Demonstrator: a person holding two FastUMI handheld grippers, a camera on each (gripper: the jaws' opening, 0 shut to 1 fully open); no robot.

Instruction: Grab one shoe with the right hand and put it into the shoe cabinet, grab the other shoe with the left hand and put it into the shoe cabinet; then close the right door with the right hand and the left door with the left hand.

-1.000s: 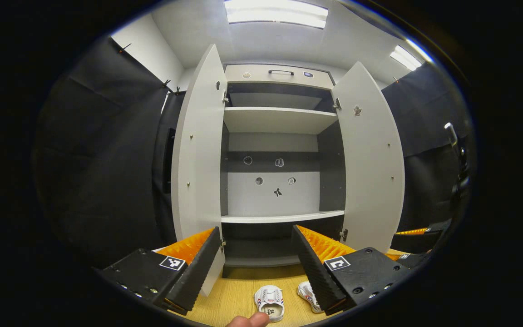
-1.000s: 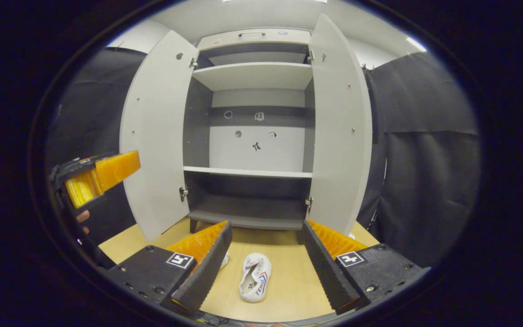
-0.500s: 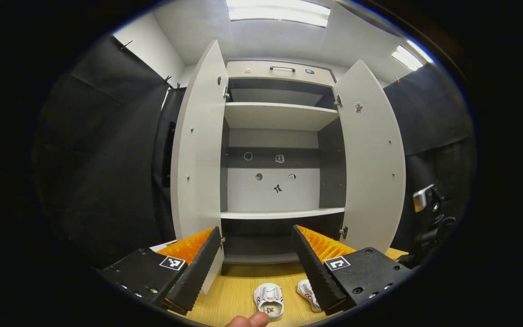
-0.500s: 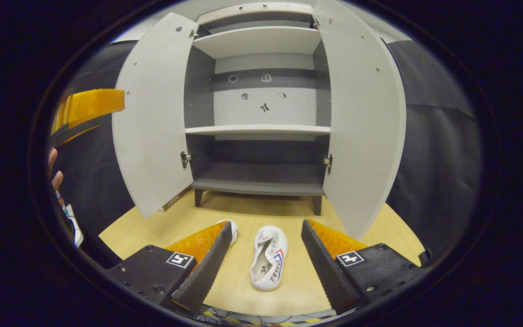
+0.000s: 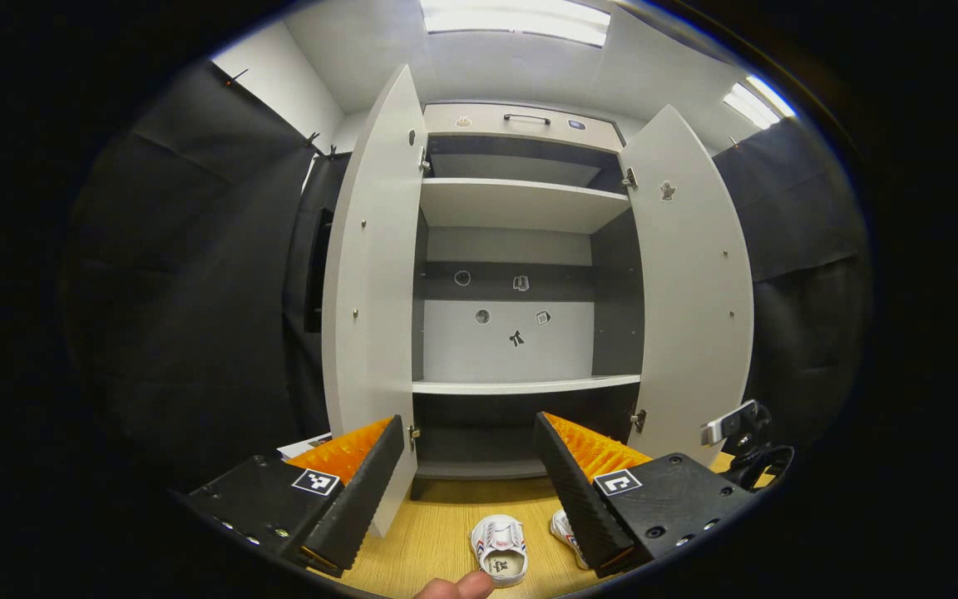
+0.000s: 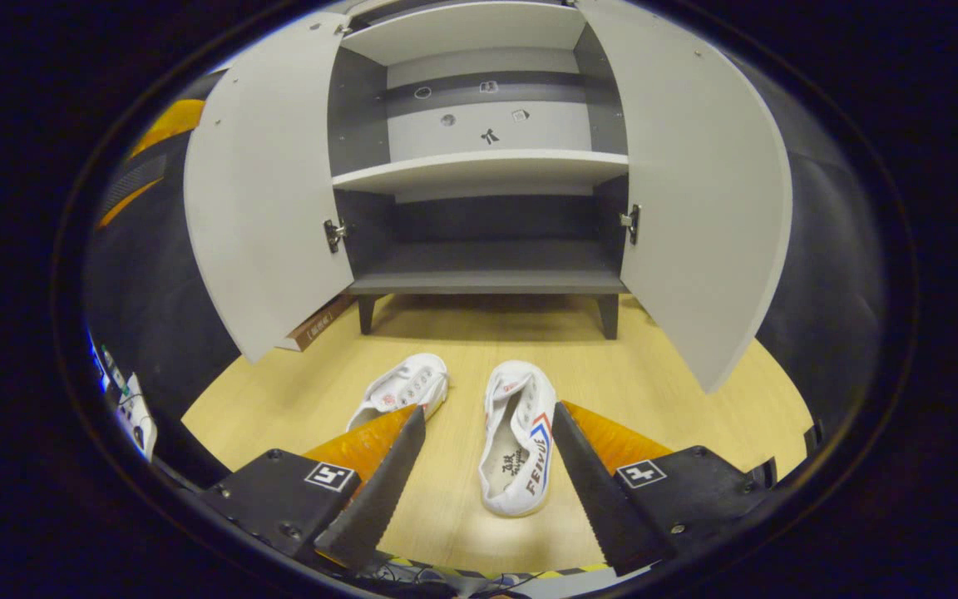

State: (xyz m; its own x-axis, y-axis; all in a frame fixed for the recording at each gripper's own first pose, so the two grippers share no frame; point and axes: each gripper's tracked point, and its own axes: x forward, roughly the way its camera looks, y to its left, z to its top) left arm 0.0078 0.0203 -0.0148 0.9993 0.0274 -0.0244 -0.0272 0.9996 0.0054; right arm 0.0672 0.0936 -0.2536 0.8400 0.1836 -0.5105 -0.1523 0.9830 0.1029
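From my right gripper view, my right gripper (image 6: 479,466) hangs low over the wooden floor (image 6: 678,391), its two fingers spread wide with nothing between them pressing on either side. Directly ahead, between the fingers, lies the right-hand shoe (image 6: 519,437), a white sneaker with red and blue marks on its side, opening turned toward me, its heel end nearest the camera. Its right edge sits just beside my right finger; I cannot tell whether they touch. The left-hand shoe (image 6: 402,389), also white, lies just beside it on the floor, angled away to the left, partly behind my left finger.

Beyond both shoes stands the shoe cabinet (image 6: 483,170), with a dark lowest shelf and a white shelf above. The left door (image 6: 259,191) and the right door (image 6: 699,183) both stand wide open. Neither shoe is inside.

From my left gripper view, my left gripper (image 5: 469,487) is held higher, facing the cabinet, its fingers likewise spread wide and holding nothing. Both shoes appear on the floor below it, near the bottom edge. A fingertip (image 5: 456,587) of the person's hand shows at the very bottom of that view. Ceiling lights (image 5: 516,18) shine above the cabinet.
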